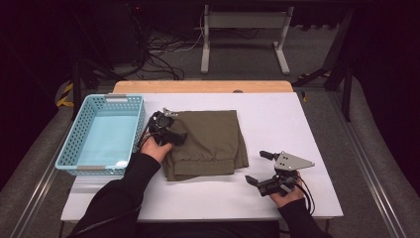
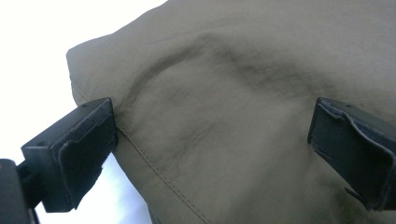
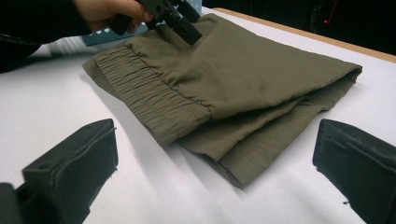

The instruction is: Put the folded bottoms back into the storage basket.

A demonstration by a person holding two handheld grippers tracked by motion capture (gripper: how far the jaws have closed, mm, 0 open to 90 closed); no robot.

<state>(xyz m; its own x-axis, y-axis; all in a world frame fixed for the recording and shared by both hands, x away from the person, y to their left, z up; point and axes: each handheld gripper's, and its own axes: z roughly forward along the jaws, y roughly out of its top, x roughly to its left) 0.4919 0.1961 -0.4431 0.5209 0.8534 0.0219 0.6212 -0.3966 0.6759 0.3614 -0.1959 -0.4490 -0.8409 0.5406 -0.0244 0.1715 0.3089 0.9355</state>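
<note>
A folded olive-green garment (image 1: 208,141) with an elastic waistband lies in the middle of the white table (image 1: 277,119). My left gripper (image 1: 177,130) rests at the garment's left edge. In the left gripper view it (image 2: 210,149) stands open: one pad (image 2: 79,154) sits at the hem of the cloth (image 2: 243,93), the other over the fabric, and nothing is pinched. My right gripper (image 1: 258,167) is open just above the table, right of the garment and apart from it. Its view (image 3: 215,140) looks at the waistband corner of the garment (image 3: 224,79), with the left gripper (image 3: 177,18) beyond.
A light blue perforated basket (image 1: 79,144) stands at the table's left side, close beside the left hand. The table's wooden far edge (image 1: 203,87) runs behind the garment. White tabletop lies to the right of the garment and in front of it.
</note>
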